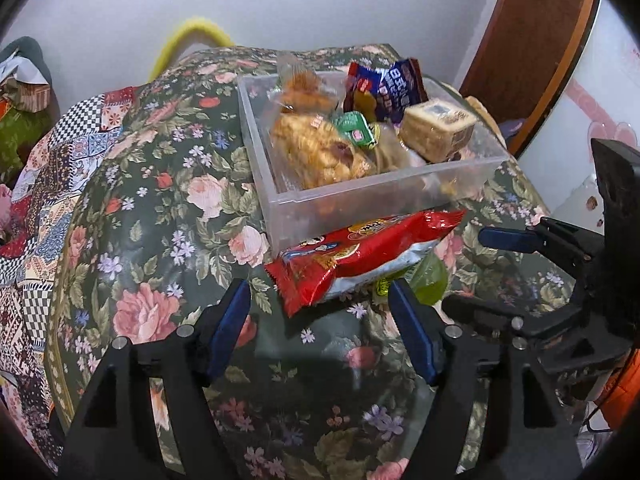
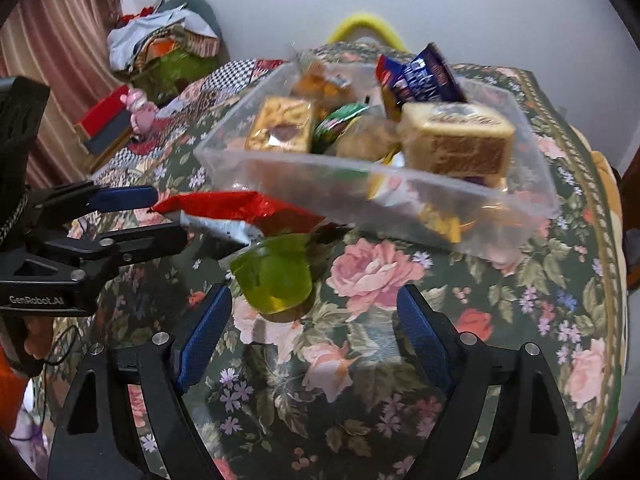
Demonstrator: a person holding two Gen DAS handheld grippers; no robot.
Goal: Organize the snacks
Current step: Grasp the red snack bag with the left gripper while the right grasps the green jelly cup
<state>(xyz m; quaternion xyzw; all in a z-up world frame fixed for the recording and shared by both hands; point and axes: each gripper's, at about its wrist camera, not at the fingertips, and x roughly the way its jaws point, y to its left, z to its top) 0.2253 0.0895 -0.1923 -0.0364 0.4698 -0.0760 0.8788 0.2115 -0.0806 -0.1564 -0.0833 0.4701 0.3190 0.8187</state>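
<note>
Left wrist view: the left gripper [image 1: 320, 312] stands parted and empty just short of the red snack packet [image 1: 360, 258], which lies on the floral tabletop [image 1: 160, 200] against the clear plastic box [image 1: 360, 196] of snacks; the right gripper [image 2: 316, 328], wide and empty, hangs near the green jelly cup [image 2: 276, 276] beside that packet.

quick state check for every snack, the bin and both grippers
clear plastic bin: on the floral tablecloth, open top, part filled with snacks
red snack bag: outside the bin, lying against its near wall
green jelly cup: outside the bin, partly under the red bag
wrapped cake block: in the bin
left gripper: jaws open, empty
right gripper: jaws open, empty
</note>
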